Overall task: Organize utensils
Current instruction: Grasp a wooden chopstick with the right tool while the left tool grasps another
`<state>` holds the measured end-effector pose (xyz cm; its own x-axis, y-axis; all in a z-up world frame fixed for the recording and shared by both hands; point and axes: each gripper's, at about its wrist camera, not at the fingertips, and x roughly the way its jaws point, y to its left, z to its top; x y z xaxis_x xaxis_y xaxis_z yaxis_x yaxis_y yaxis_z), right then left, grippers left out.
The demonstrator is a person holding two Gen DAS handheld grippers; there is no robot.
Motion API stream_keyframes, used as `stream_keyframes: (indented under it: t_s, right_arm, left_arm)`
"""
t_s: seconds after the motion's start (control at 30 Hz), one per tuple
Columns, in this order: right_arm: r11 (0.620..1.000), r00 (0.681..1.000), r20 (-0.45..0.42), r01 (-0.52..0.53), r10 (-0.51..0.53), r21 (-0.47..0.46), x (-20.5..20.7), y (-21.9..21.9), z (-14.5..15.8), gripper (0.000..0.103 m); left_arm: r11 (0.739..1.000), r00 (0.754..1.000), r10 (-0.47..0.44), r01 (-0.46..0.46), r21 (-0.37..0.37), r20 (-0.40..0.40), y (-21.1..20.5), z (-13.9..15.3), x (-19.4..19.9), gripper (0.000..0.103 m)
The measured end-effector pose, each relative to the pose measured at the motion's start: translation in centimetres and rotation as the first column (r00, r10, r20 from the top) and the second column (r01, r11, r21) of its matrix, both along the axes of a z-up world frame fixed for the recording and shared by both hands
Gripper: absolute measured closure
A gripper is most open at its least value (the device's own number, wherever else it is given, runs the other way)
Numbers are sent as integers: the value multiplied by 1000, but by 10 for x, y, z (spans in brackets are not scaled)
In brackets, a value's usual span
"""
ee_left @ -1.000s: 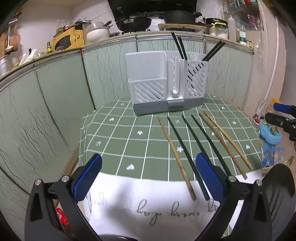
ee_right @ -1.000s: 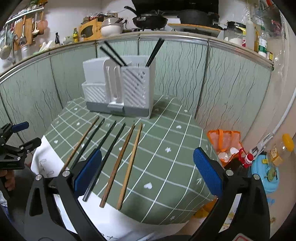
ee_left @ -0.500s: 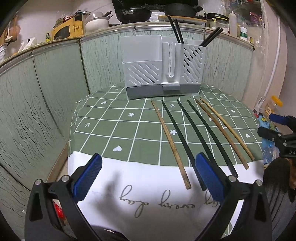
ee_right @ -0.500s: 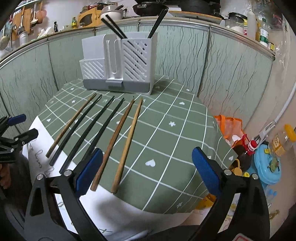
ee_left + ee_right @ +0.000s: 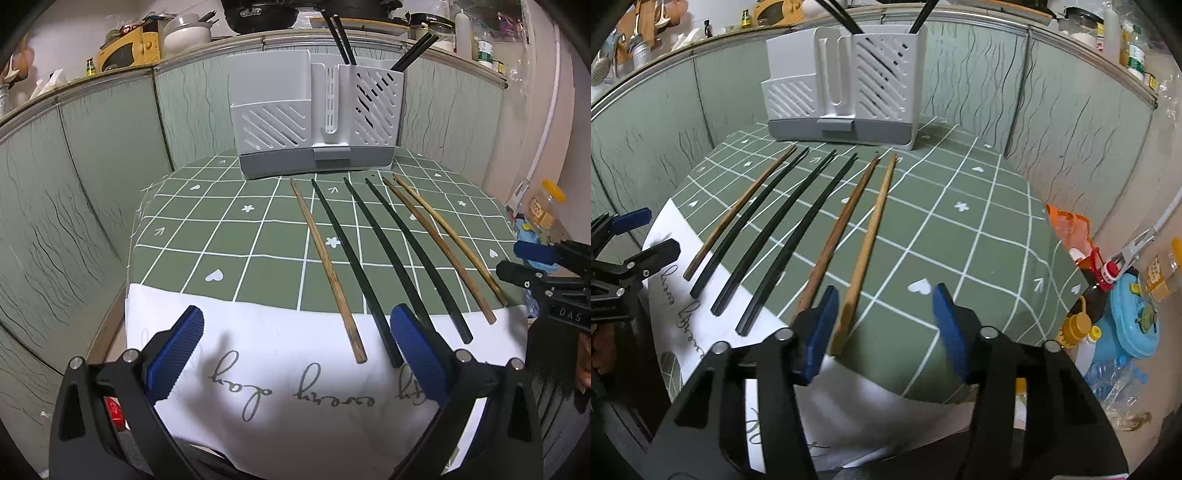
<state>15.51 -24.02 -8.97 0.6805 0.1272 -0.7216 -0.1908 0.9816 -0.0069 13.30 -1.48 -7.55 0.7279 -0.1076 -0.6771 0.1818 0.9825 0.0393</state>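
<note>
Several chopsticks lie side by side on the green checked tablecloth (image 5: 258,236): wooden ones (image 5: 325,258) and black ones (image 5: 354,258). A white utensil holder (image 5: 314,122) stands at the far edge with black chopsticks (image 5: 341,33) in its right compartment. My left gripper (image 5: 295,354) is open over the white cloth at the near edge. My right gripper (image 5: 882,325) is open, low at the near edge, its jaws around the end of the rightmost wooden chopstick (image 5: 871,236); its left pad (image 5: 820,328) is beside it. The holder also shows in the right wrist view (image 5: 846,85).
Green panelled walls (image 5: 92,184) enclose the table on the far and left sides. Bottles and a blue toy (image 5: 1134,321) lie on the floor to the right. A white printed cloth (image 5: 277,387) covers the near table edge.
Both grippers have moved lower and closer to the table. My right gripper has narrowed and come down around the near end of the rightmost wooden chopstick.
</note>
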Motion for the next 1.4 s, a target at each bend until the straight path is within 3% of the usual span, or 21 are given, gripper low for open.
stream_keyframes:
  t_s: [0.07, 0.33, 0.5, 0.7, 0.97, 1.23, 1.4]
  right_arm:
    - [1000, 1000, -18, -7, 7, 7, 0, 2, -3, 68]
    - [1000, 998, -55, -25, 25, 9, 6, 15, -12, 86]
    - [1000, 999, -50, -11, 11, -14, 8, 23, -16, 87]
    - [1000, 999, -46, 4, -5, -18, 9, 23, -17, 88]
    - [1000, 999, -41, 24, -25, -13, 9, 20, -17, 95]
    - [998, 999, -23, 48, -49, -47, 7, 26, -19, 96]
    - [998, 998, -25, 56, -56, -37, 7, 25, -19, 97]
  left_arm:
    - [1000, 1000, 2, -2, 0, -6, 0, -2, 0, 4]
    - [1000, 1000, 4, -3, 22, -23, -3, -8, -2, 4]
    - [1000, 1000, -3, 4, 20, -23, -5, -8, -2, 6]
    - [998, 998, 47, -44, 52, -44, -8, -13, 8, 21]
    - [998, 998, 37, -34, 51, -57, -21, -21, 15, 43]
    - [1000, 999, 3, -1, 27, -50, -38, -22, 10, 86]
    - [1000, 999, 7, -7, -4, -52, -39, -22, 10, 92]
